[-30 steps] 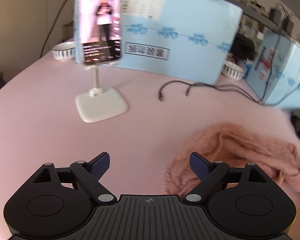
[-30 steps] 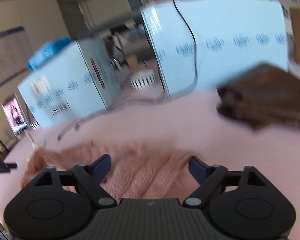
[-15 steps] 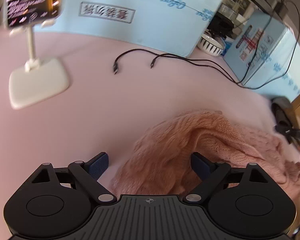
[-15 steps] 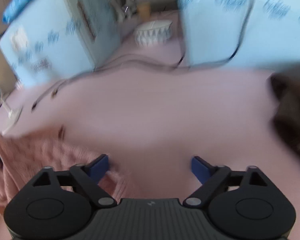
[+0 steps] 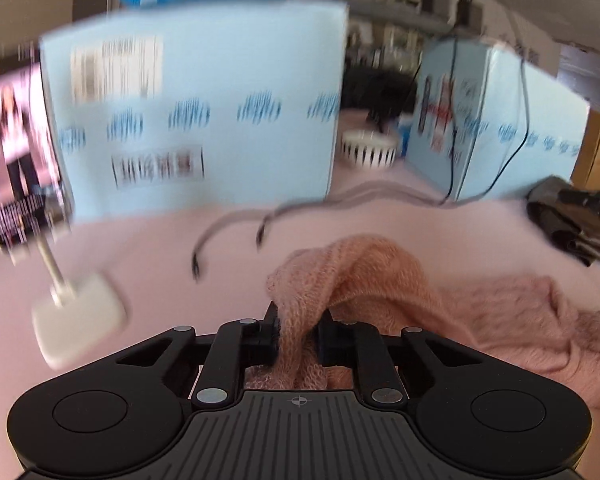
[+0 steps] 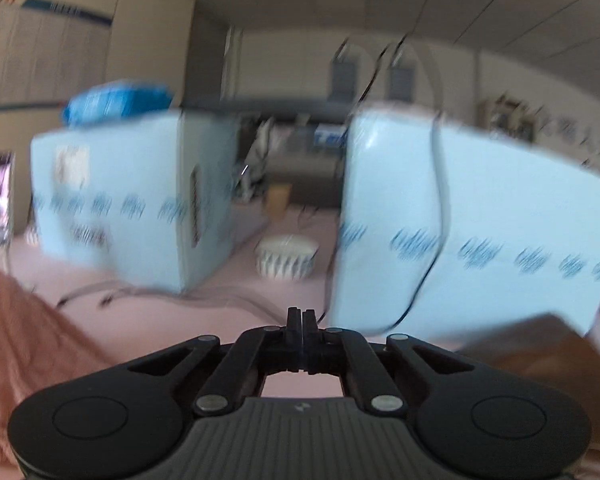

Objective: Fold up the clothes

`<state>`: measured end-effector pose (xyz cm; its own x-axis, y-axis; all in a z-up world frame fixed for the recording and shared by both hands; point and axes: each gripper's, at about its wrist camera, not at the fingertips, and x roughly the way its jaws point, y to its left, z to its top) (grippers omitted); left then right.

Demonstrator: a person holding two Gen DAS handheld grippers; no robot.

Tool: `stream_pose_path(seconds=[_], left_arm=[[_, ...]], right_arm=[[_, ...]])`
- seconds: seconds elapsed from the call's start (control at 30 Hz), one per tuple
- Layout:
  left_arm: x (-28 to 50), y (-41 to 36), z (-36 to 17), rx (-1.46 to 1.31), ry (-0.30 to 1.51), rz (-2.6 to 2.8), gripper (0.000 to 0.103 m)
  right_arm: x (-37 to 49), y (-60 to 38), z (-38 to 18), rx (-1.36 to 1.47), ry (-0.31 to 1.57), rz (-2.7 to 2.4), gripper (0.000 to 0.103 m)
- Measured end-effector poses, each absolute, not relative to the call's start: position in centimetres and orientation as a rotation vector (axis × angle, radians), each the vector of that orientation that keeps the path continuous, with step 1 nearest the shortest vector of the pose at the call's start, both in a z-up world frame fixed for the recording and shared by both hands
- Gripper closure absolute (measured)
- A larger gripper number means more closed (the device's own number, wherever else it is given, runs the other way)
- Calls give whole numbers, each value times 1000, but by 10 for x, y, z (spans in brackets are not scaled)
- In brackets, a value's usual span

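The left gripper (image 5: 297, 334) had its jaws clamped on a bunched end of the pink sweater (image 5: 384, 276), whose length trailed toward the table's right side, while the right gripper (image 6: 301, 334) had its jaws closed, on nothing visible

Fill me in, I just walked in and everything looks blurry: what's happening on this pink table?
A person is folding clothes with handheld tongs. The left tongs are shut on a bunched edge of the pink sweater, lifting it off the table. The right tongs are shut with nothing visible between them, held above the table. A dark garment lies farther right.
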<state>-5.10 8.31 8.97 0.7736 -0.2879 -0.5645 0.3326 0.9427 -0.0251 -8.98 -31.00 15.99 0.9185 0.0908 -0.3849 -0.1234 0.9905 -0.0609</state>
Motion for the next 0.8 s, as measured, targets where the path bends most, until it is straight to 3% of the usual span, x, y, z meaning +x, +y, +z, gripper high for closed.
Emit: stream_pose_path(seconds=[0.27, 0.33, 0.4, 0.47, 0.6, 0.63, 0.67, 0.7, 0.8], left_arm=[[-37, 76, 80, 85, 676, -301, 88], [-37, 80, 75, 83, 694, -296, 88], [-39, 85, 71, 81, 711, -293, 88], [-40, 89, 69, 80, 725, -290, 87], [-44, 93, 68, 83, 730, -288, 87], [-45, 94, 68, 84, 730, -287, 87], [-46, 94, 68, 86, 730, -288, 87], [-47, 94, 68, 88, 729, -287, 87], [-48, 95, 71, 91, 718, -283, 87]], right_arm=[[-54, -327, 111, 106, 700, 218, 95], [-48, -333, 99, 178, 782, 262, 82], [-43, -334, 91, 221, 855, 310, 50], [-42, -327, 86, 221, 911, 339, 42], [-48, -309, 80, 136, 993, 369, 46], [-55, -302, 77, 75, 1006, 354, 54], [-59, -298, 75, 15, 1002, 322, 89], [-62, -297, 75, -37, 981, 274, 93], [-72, -306, 92, -53, 865, 201, 95]])
